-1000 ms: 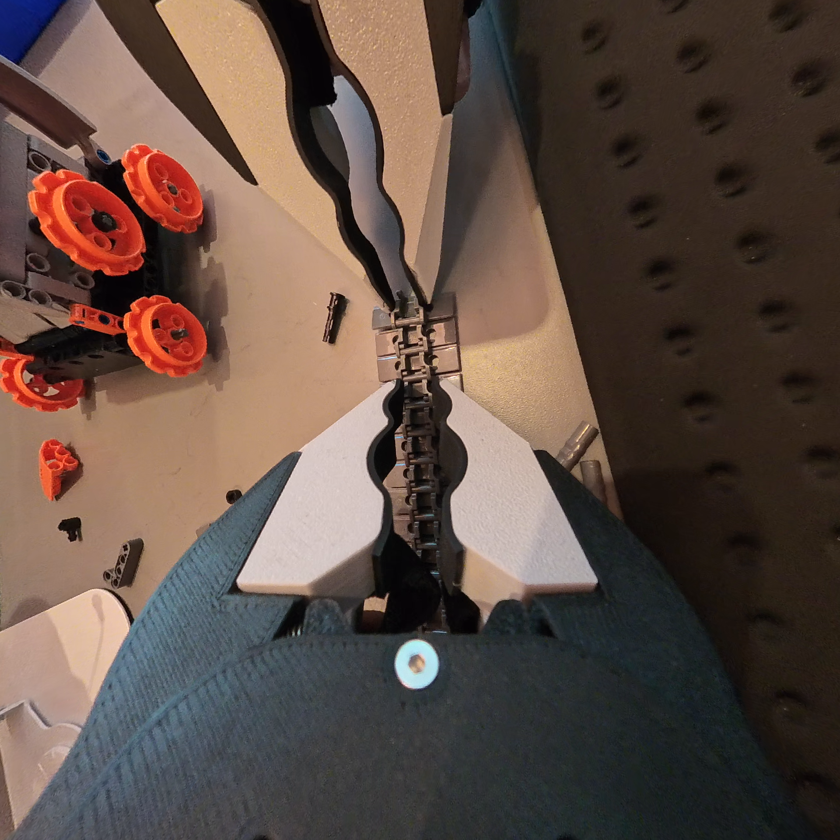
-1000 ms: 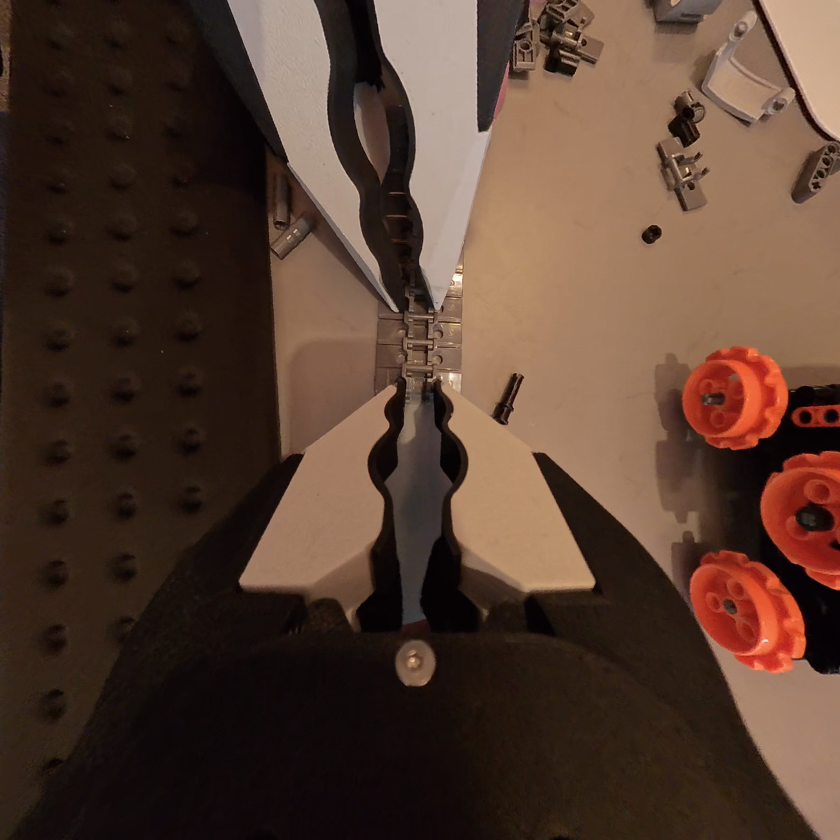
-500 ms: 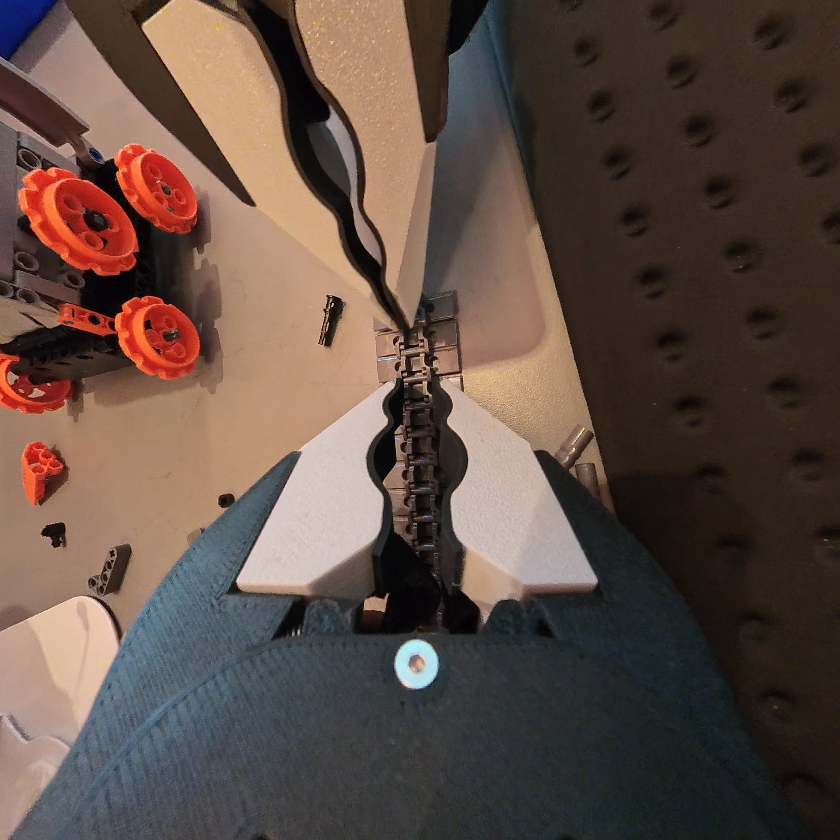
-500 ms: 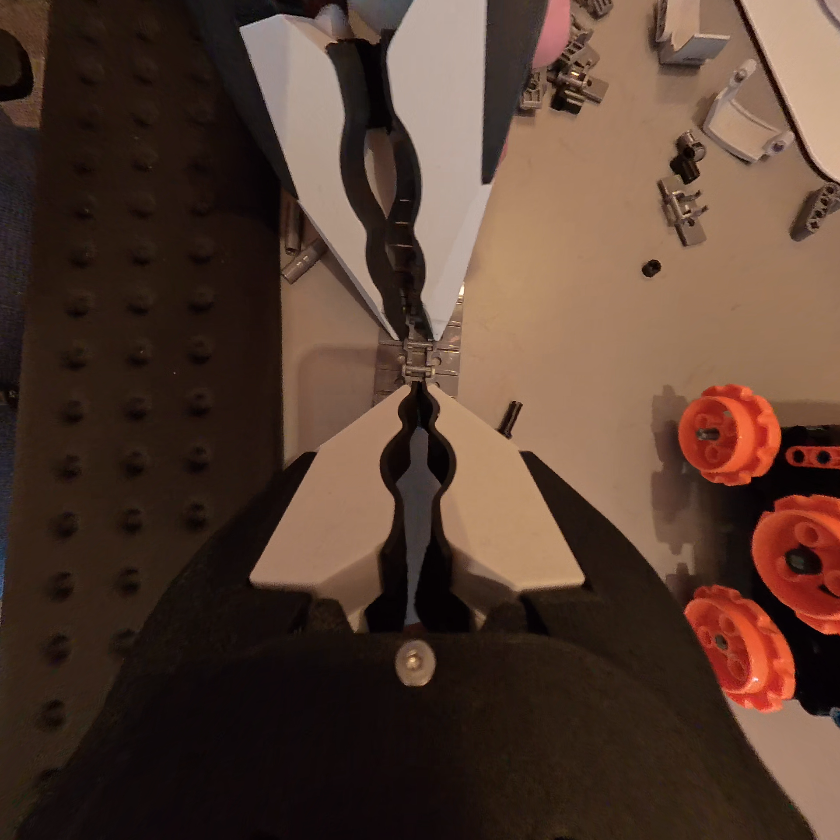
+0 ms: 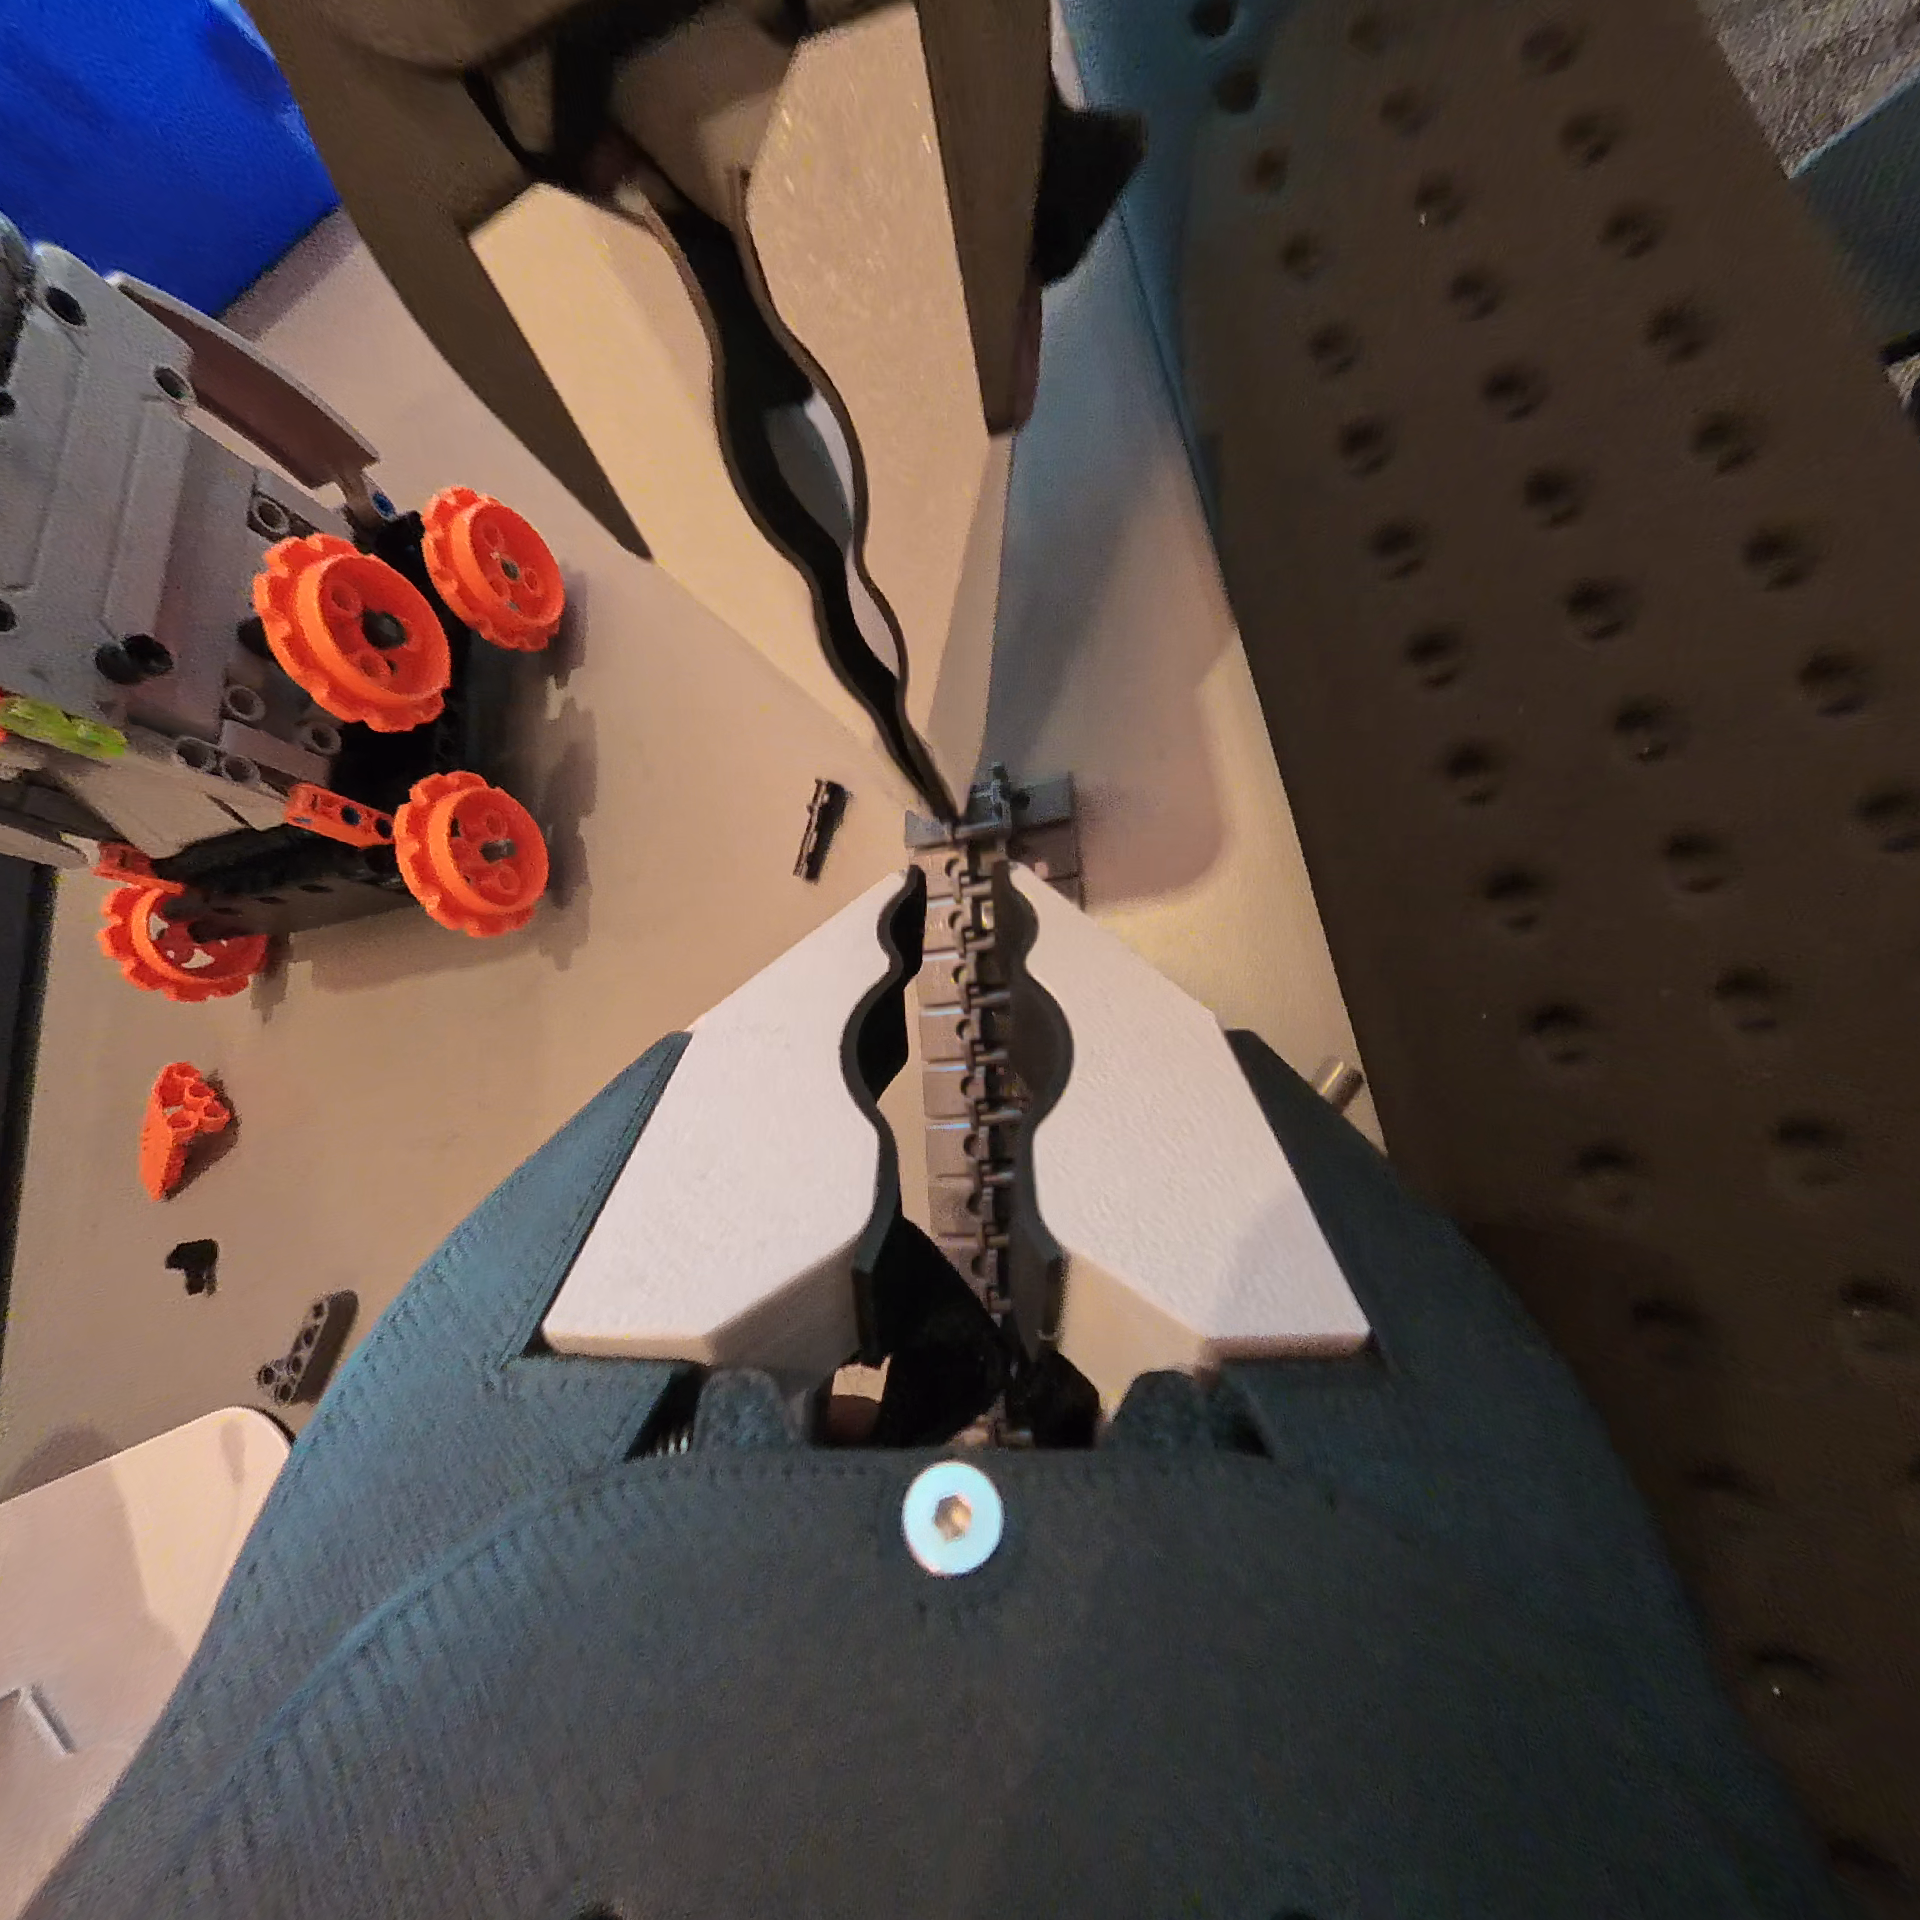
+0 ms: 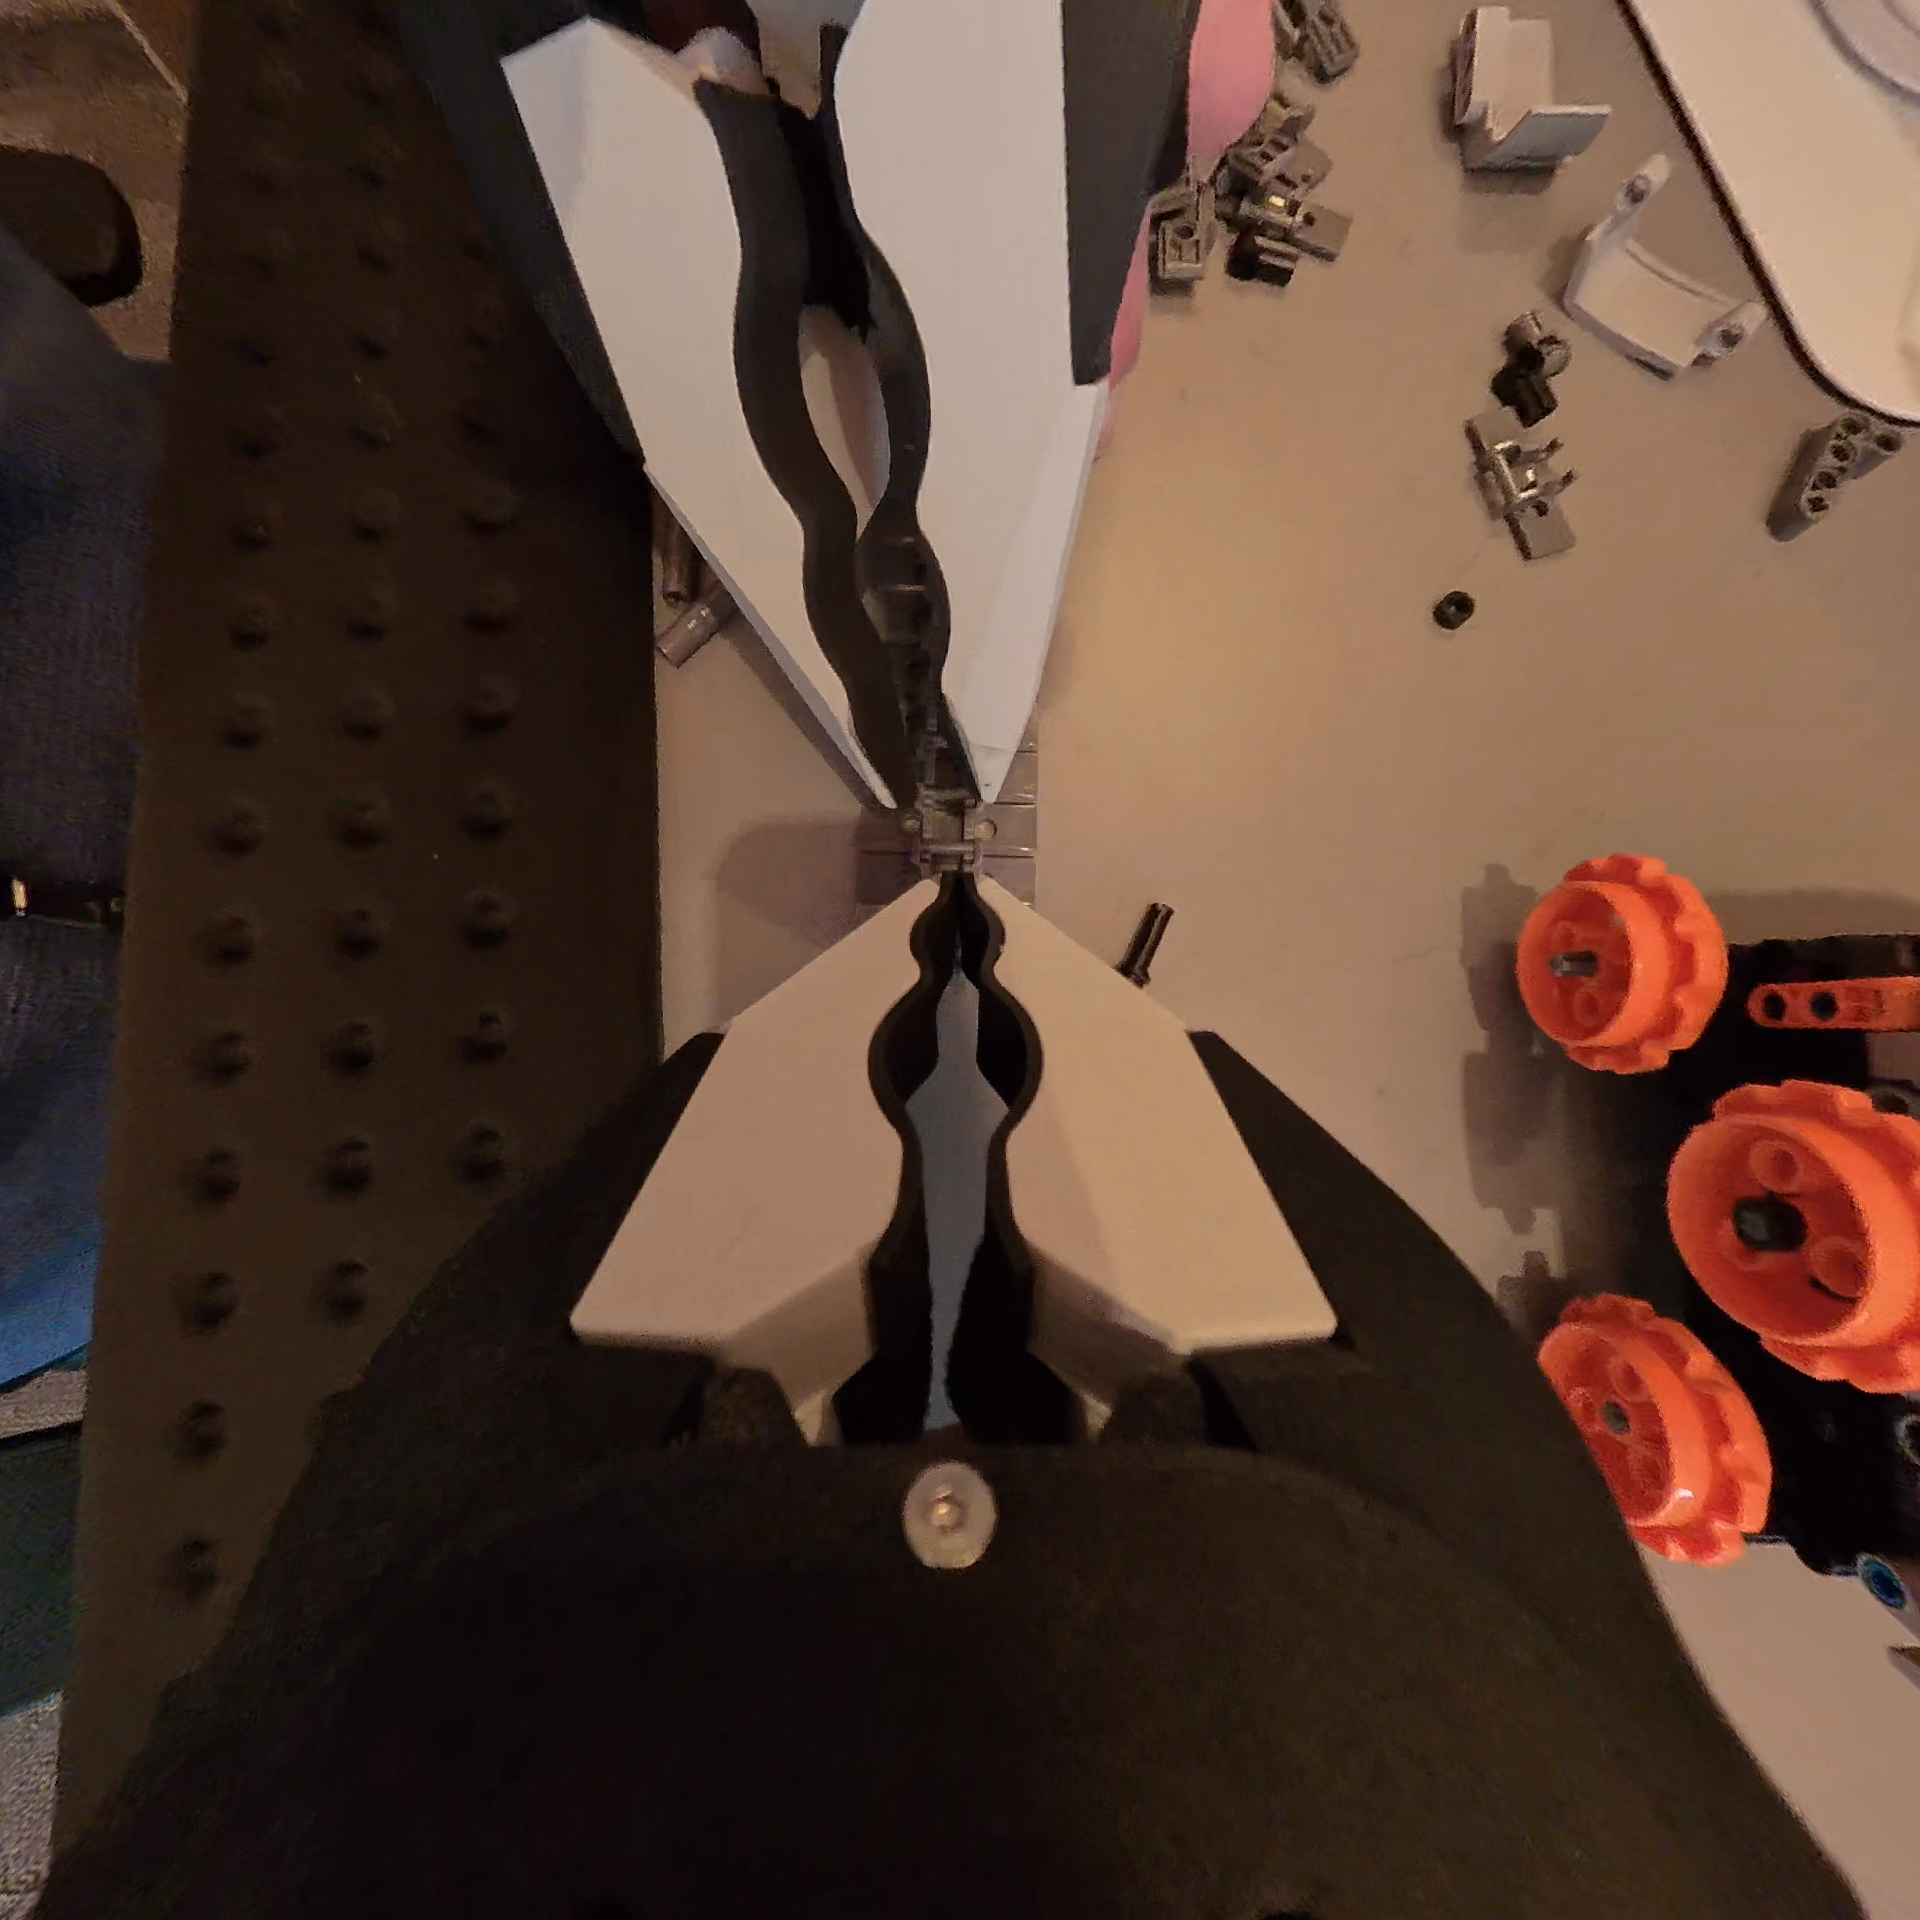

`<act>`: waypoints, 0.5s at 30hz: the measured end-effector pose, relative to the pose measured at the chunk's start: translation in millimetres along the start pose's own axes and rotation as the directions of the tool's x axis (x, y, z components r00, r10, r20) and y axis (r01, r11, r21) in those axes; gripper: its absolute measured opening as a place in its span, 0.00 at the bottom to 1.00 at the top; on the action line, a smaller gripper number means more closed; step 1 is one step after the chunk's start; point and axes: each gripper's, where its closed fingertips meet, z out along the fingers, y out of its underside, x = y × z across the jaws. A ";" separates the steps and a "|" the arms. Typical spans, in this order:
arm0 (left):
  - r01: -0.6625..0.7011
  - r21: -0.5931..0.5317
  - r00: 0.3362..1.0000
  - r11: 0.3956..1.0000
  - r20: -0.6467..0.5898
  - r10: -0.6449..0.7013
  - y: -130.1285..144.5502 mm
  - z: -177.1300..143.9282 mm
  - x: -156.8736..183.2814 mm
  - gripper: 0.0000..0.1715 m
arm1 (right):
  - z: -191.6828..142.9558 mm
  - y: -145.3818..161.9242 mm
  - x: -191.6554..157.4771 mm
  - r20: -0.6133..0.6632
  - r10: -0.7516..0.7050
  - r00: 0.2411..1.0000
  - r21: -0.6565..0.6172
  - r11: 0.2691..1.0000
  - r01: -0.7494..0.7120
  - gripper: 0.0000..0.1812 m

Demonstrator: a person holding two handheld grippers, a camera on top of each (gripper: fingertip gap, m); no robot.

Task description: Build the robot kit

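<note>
Beige desk (image 5: 644, 1039) is lying under warm light, and a grey tread chain (image 5: 971, 1039) is stretching across it between both tools. Left gripper (image 5: 961, 883) is closing on the chain along its length, the links running back between its narrowed jaws. Right gripper (image 6: 951, 899) is pinching the end link, tips nearly touching, seemingly to steady it. Just beside, a black pin (image 6: 1143, 940) is lying loose; farther off, an orange-wheeled model (image 5: 353, 634) is sitting. No containers are showing.
</note>
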 end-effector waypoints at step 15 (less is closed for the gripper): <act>0.019 -0.039 1.000 0.999 -0.020 -0.020 5.9 15.8 7.5 0.06 | 8.7 5.1 -0.7 0.000 -0.024 1.000 -0.053 0.998 0.024 0.00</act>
